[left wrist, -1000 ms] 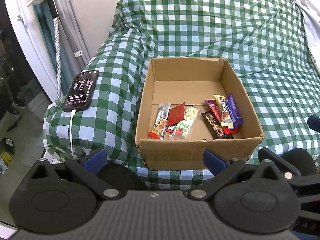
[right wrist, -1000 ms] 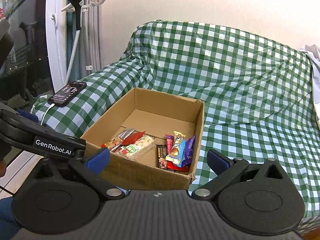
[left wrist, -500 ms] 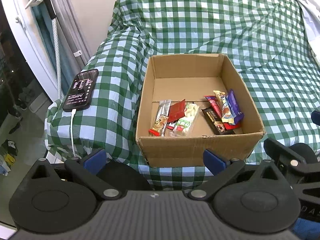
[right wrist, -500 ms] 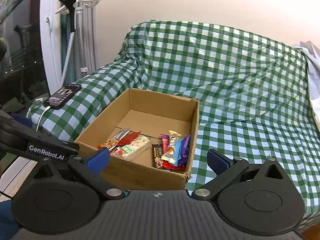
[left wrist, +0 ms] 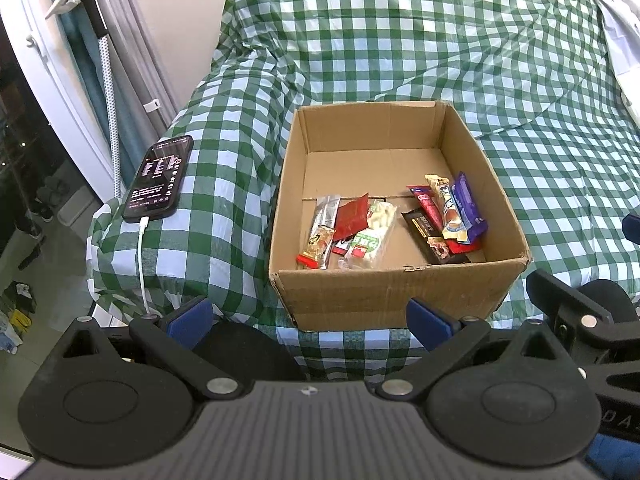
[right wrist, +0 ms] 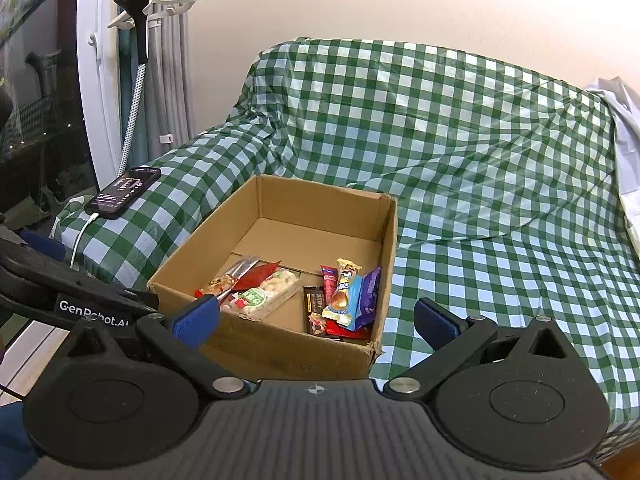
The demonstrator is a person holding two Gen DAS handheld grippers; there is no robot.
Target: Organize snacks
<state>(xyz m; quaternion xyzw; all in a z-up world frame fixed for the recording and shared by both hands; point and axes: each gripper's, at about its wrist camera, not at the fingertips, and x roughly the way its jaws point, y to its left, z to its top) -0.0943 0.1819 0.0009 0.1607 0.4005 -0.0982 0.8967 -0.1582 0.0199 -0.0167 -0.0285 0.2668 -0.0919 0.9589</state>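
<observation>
An open cardboard box (left wrist: 392, 292) (right wrist: 280, 352) sits on a green-checked cloth. Inside lie two groups of snacks. The left group holds a silver bar (left wrist: 320, 232), a red packet (left wrist: 352, 216) and a clear white-and-green pack (left wrist: 372, 236) (right wrist: 264, 296). On the right lie a dark brown bar (left wrist: 430, 232), a red bar, a cream bar (left wrist: 448, 208) (right wrist: 344, 284) and a purple wrapper (left wrist: 468, 208) (right wrist: 370, 292). My left gripper (left wrist: 308, 316) hangs open in front of the box's near wall. My right gripper (right wrist: 316, 318), also open and empty, is at the box's near right corner.
A black phone (left wrist: 158, 178) (right wrist: 124, 190) on a white charging cable lies on the cloth's left edge. A garment steamer (right wrist: 136, 20) and curtains stand at the far left by a window. White fabric (left wrist: 620, 32) lies at the far right. Checked cloth (right wrist: 500, 264) spreads right of the box.
Both grippers have pulled back and risen a little, so the box looks slightly smaller and farther. The snacks and box have not moved. Both stay open.
</observation>
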